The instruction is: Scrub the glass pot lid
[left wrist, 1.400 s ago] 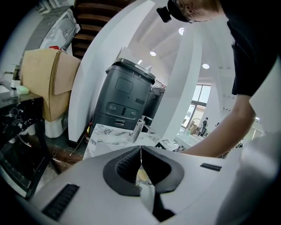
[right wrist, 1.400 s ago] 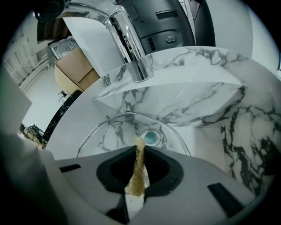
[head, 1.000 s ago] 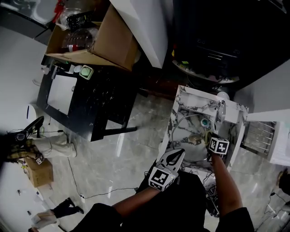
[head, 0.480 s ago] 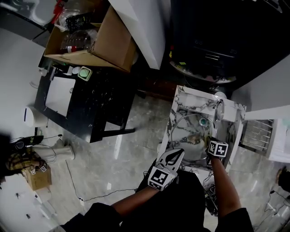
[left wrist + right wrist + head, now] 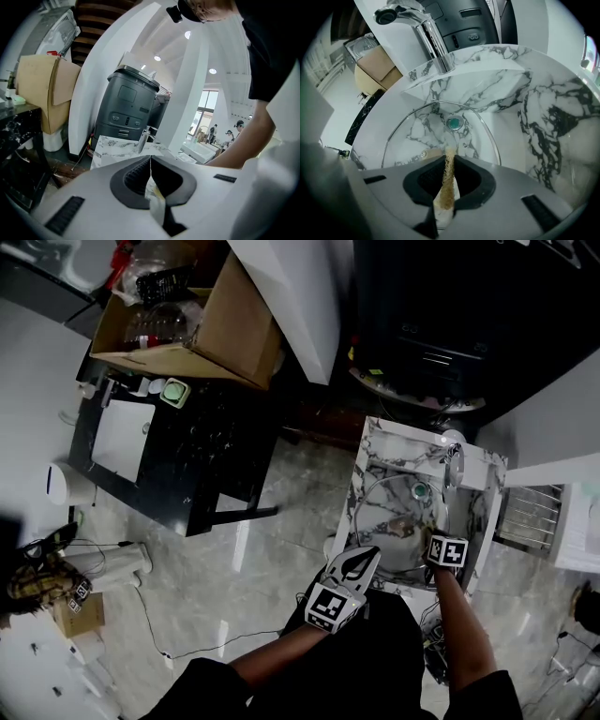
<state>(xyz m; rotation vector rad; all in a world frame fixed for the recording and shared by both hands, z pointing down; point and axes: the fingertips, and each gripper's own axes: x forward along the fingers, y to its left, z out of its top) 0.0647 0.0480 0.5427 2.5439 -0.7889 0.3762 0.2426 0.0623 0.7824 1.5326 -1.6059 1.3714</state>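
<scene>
Far left: open brown cardboard box [image 5: 202, 329] sits on a black speckled counter [image 5: 202, 451]. Left tool [image 5: 367, 557] is at the near left rim of the white marble sink with grey veins [image 5: 377, 448], tips pressed together, nothing clearly pinched in the left gripper view [image 5: 150, 160]. The round clear glass pot lid with a metal rim [image 5: 384, 495] lies flat in the basin; the teal drain plug [image 5: 454, 123] shows through the glass [image 5: 424, 129]. Right tool [image 5: 424, 532] is over the near right part of the lid, closed on a thin tan-brown scrub pad [image 5: 448, 176] seen edge-on. The pad's far end reaches the lid's near part; contact looks likely, can't confirm. The chrome faucet [image 5: 426, 28] stands on the far rim of the sink. Far right: white wire rack [image 5: 530, 517].
</scene>
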